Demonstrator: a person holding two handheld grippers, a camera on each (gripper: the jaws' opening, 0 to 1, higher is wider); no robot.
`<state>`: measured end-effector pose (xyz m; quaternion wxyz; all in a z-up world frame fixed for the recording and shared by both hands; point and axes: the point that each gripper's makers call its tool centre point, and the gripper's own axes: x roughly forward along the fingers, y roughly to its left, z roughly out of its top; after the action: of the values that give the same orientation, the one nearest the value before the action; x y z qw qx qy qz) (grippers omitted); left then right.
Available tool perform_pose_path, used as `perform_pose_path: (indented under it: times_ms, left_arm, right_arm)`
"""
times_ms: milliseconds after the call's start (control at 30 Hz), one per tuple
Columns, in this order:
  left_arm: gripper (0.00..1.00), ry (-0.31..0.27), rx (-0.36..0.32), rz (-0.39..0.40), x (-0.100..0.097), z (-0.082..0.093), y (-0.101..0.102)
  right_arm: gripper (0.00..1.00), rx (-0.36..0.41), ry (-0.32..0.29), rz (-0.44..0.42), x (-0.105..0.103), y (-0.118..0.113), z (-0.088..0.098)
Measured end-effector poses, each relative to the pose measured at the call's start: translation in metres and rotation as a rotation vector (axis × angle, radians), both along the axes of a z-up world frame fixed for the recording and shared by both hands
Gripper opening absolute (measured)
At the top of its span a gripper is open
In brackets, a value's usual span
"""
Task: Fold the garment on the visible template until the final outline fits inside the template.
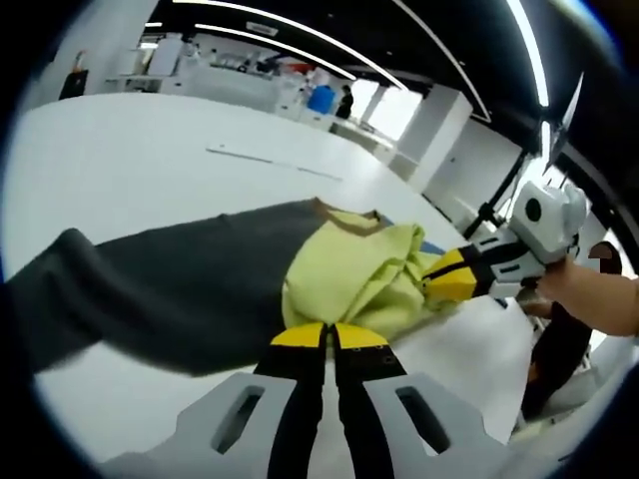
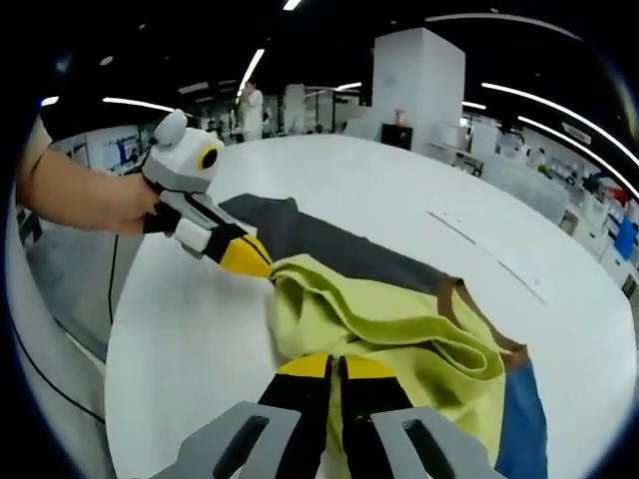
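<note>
The garment lies on the white table point(image 1: 150, 140). It has a dark grey part point(image 1: 180, 284) stretching left and a bunched yellow-green part point(image 1: 349, 269) with a brown collar point(image 2: 451, 296). My left gripper point(image 1: 329, 335) is shut on the near edge of the yellow-green fabric. The right gripper point(image 1: 446, 278) comes in from the right and pinches the same fabric at its far side. In the right gripper view my own jaws point(image 2: 334, 367) are shut on the yellow-green cloth point(image 2: 399, 334), with the left gripper point(image 2: 250, 259) holding its left corner. A blue strip point(image 2: 519, 419) shows beside the cloth.
The table edge point(image 2: 120, 329) runs close on the left of the right gripper view, with grey floor beyond. A thin line point(image 1: 270, 160) marks the tabletop farther out. A person's hand point(image 2: 110, 205) holds the left gripper. Benches and people stand far behind.
</note>
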<state>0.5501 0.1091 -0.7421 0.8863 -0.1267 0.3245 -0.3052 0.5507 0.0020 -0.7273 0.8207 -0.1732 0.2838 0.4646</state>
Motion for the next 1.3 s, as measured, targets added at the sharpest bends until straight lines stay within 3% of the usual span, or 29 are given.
perform_pose_path:
  times_ms: [367,833,1300]
  left_arm:
    - [0.00,0.000,0.023,-0.015,-0.005,0.002,0.002]
    - [0.00,-0.009,0.047,-0.030,-0.015,0.006,0.004]
    - [0.00,-0.015,0.053,-0.052,-0.027,0.016,0.003]
  right_arm:
    - [0.00,-0.003,0.000,-0.024,-0.004,-0.015,0.008]
    - [0.00,0.027,0.042,-0.116,-0.015,-0.055,0.014]
    - [0.00,0.033,0.090,-0.143,-0.036,-0.091,0.017]
